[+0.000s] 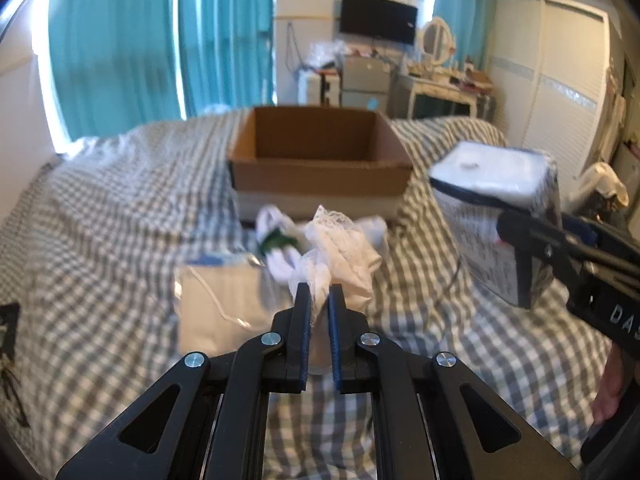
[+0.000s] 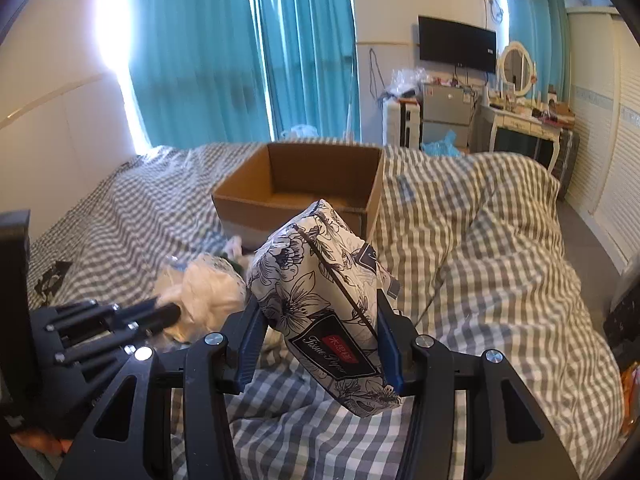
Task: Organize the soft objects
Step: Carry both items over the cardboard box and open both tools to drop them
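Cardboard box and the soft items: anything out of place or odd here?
Nothing damaged. The cardboard box looks empty; the tissue pack hangs tilted in the right gripper, and the left gripper pinches a white cloth.

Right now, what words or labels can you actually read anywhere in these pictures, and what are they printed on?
"Tissue Paper": black label on the floral tissue pack held by the right gripper.
Red patch above it: characters too small to read.
"DA": right gripper's body, cut off in the left wrist view.
Fine print on the pack's side: blurred.
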`<state>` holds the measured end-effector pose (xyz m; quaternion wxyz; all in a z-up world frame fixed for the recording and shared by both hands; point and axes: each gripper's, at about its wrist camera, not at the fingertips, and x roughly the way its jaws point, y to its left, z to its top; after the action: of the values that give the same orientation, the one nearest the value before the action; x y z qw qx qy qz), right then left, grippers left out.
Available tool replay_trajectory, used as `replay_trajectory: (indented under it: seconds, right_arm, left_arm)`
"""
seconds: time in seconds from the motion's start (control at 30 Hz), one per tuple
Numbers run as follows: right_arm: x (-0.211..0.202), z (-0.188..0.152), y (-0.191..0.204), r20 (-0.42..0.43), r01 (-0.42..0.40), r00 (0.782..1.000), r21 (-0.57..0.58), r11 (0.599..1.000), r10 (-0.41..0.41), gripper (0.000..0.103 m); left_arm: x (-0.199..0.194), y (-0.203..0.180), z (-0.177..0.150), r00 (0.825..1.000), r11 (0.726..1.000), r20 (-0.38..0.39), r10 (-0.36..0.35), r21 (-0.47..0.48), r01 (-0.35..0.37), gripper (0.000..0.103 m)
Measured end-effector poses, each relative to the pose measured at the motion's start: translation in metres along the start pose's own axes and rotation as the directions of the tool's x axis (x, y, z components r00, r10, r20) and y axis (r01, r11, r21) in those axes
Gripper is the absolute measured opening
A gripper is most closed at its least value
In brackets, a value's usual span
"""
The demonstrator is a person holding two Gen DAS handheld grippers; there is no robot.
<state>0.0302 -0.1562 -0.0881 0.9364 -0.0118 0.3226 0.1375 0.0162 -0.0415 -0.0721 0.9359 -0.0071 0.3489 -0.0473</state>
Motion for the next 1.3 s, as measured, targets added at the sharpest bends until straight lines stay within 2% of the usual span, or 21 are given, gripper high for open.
replay_trajectory:
  seconds: [0.27, 0.47, 0.53, 0.77, 0.87, 0.97, 1.03, 1.1, 1.23, 1.3]
  right_arm:
    - [-0.027, 0.027, 0.009, 0.099, -0.009, 0.995, -0.027, 1.0, 0.012, 0.049]
    - [-0.028, 0.076, 0.006, 0.169, -0.063, 0.983, -0.019, 0.998, 0.065, 0.049]
    - [-0.023, 0.094, 0.008, 0.196, -0.048, 0.979, -0.038, 0.998, 0.055, 0.049]
    - [0.036, 0.148, 0.017, 0.206, 0.003, 0.978, -0.122, 0.992, 0.022, 0.049]
    - [0.069, 0.161, 0.017, 0.183, -0.01, 0.982, -0.154, 0.988, 0.039, 0.049]
    - [0.107, 0.167, 0.011, 0.135, -0.035, 0.989, -0.14, 0.99, 0.054, 0.049]
    - [0.127, 0.167, 0.003, 0.107, -0.05, 0.992, -0.129, 0.99, 0.064, 0.049]
    - [0.149, 0.165, 0.0, 0.078, -0.053, 0.995, -0.128, 0.99, 0.064, 0.05]
    - [0.176, 0.155, -0.004, 0.045, -0.036, 0.998, -0.164, 0.986, 0.044, 0.054]
    - [0.184, 0.151, -0.007, 0.031, -0.052, 0.998, -0.154, 0.987, 0.058, 0.062]
  left_arm:
    - [-0.022, 0.006, 0.051, 0.993, 1.0, 0.116, 0.017, 0.006, -0.018, 0.007]
    - [-0.008, 0.019, 0.092, 0.987, 1.0, 0.159, 0.021, -0.007, -0.021, 0.007]
    - [0.003, 0.024, 0.106, 0.986, 1.0, 0.162, 0.026, -0.007, -0.026, 0.007]
    - [0.068, 0.04, 0.138, 0.989, 0.998, 0.135, 0.058, 0.021, -0.062, 0.007]
    - [0.098, 0.045, 0.144, 0.992, 0.997, 0.11, 0.065, 0.025, -0.068, 0.008]
    - [0.125, 0.051, 0.143, 0.993, 0.996, 0.087, 0.076, 0.031, -0.079, 0.008]
    - [0.139, 0.053, 0.141, 0.996, 0.997, 0.067, 0.058, 0.043, -0.061, 0.009]
    - [0.147, 0.053, 0.138, 0.997, 0.997, 0.058, 0.044, 0.058, -0.047, 0.014]
    - [0.157, 0.051, 0.135, 0.999, 0.997, 0.027, 0.045, 0.067, -0.046, 0.014]
    - [0.159, 0.051, 0.135, 0.998, 0.996, 0.011, 0.061, 0.057, -0.062, 0.015]
